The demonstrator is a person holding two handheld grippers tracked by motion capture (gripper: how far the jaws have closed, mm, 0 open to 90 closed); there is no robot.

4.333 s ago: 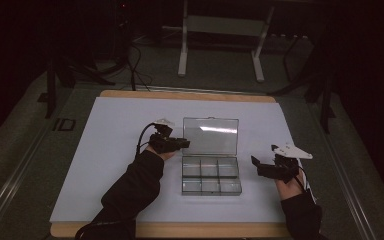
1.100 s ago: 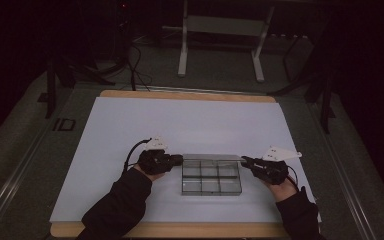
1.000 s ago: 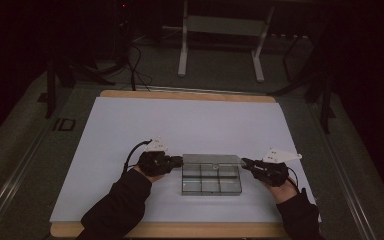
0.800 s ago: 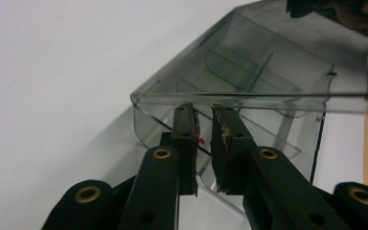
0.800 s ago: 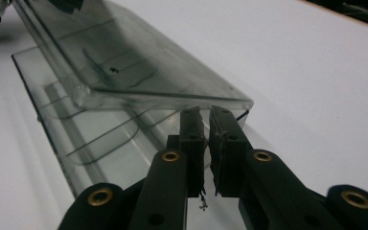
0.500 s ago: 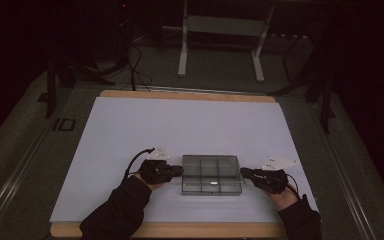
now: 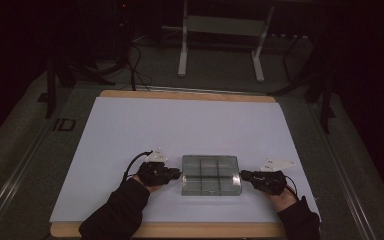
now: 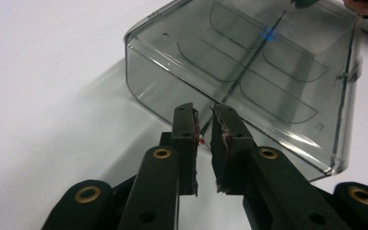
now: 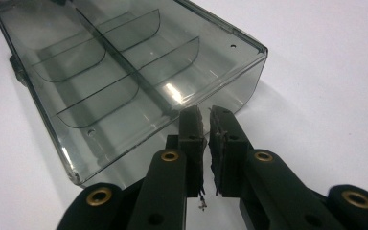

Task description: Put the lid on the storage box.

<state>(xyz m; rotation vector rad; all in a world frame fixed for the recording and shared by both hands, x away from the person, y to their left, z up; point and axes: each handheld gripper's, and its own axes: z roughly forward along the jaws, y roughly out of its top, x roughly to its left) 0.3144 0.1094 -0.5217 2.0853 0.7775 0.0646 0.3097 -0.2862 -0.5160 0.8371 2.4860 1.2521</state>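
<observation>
A clear smoky plastic compartment box (image 7: pixel 211 175) lies flat on the white table sheet (image 7: pixel 180 125) with its lid down; dividers show through it. In the left gripper view the box (image 8: pixel 249 72) is just beyond my left gripper (image 8: pixel 204 112), whose jaws stand shut with only a thin slit and nothing between them. That left gripper (image 7: pixel 177 174) points at the box's left wall. My right gripper (image 7: pixel 243 175) points at the right wall. In the right gripper view the right gripper (image 9: pixel 203 112) is shut and empty, with its tips at the box (image 9: pixel 124 72).
The wooden table edge (image 7: pixel 170 230) runs close in front of the box. A metal stand (image 7: pixel 222 30) and cables (image 7: pixel 130 65) are on the floor beyond the table's far edge. White sheet stretches behind and to both sides of the box.
The box lid, upright a few seconds ago, now lies shut. Both grippers have come down and inward to the box's two side walls and barely moved in the last half second.
</observation>
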